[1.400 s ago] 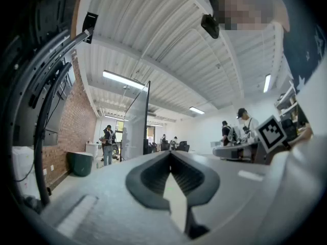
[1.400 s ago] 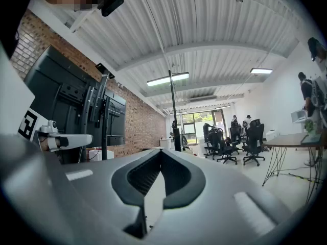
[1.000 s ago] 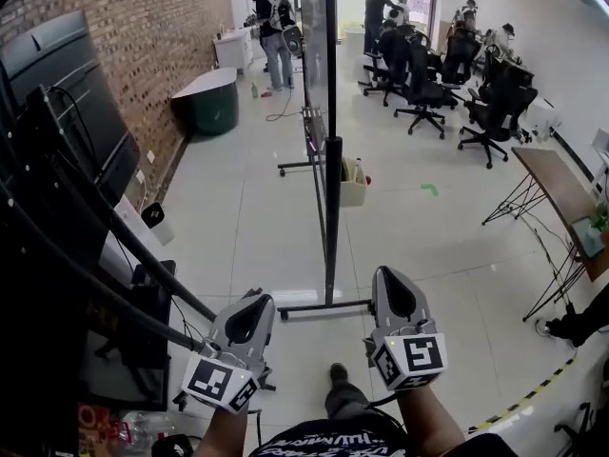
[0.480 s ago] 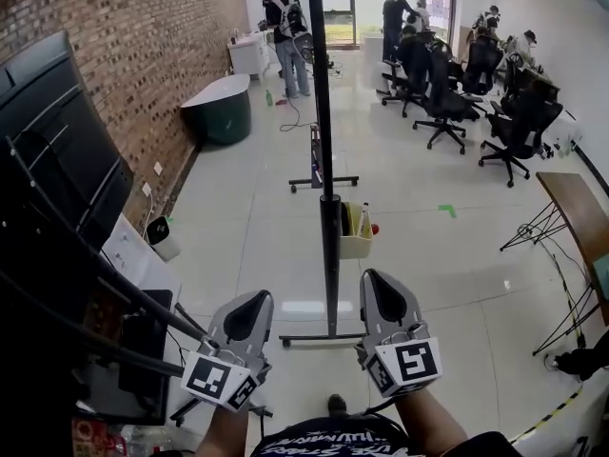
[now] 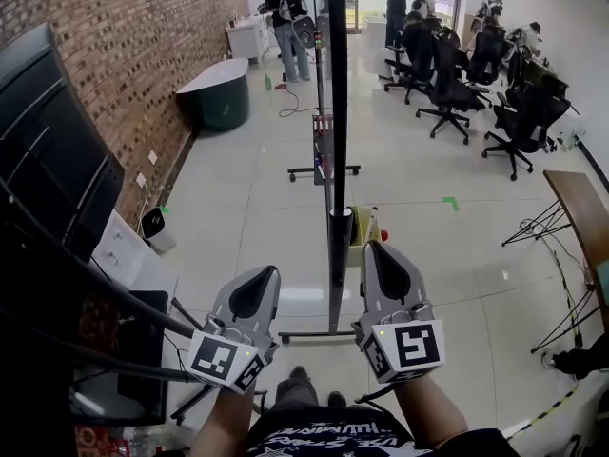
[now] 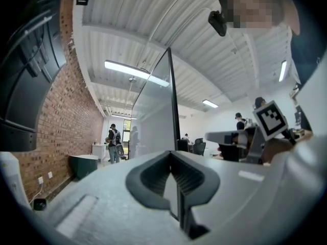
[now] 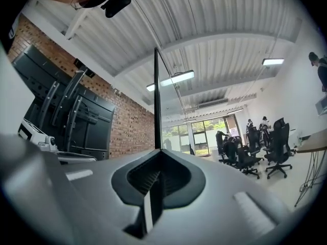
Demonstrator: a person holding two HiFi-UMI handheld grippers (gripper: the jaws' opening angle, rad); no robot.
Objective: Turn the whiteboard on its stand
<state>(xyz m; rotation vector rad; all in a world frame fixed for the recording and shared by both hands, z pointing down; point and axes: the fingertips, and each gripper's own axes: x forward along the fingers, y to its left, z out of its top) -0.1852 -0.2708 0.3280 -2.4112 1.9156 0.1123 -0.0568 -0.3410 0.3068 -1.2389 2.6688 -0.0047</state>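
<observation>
The whiteboard (image 5: 336, 112) stands edge-on straight ahead, a tall dark frame on a floor stand with a foot bar (image 5: 319, 334). My left gripper (image 5: 265, 274) is low on the left of the post and my right gripper (image 5: 371, 248) is just right of it, close to the frame but apart from it. Both jaws are shut with nothing between them. In the left gripper view the board's pale panel (image 6: 150, 119) rises beyond the closed left gripper (image 6: 170, 153). In the right gripper view its thin edge (image 7: 156, 101) stands above the shut right gripper (image 7: 159, 151).
A brick wall (image 5: 143, 55) and a black screen on a stand with cables (image 5: 48, 198) fill the left. A pale bin (image 5: 362, 227) sits by the board's base. Office chairs (image 5: 447, 84), people and a dark round table (image 5: 214, 98) are farther back. A wooden desk (image 5: 580, 208) stands at right.
I have come closer to the whiteboard; its post now stands between the two grippers. Both grippers sit slightly higher and nearer the frame, still shut.
</observation>
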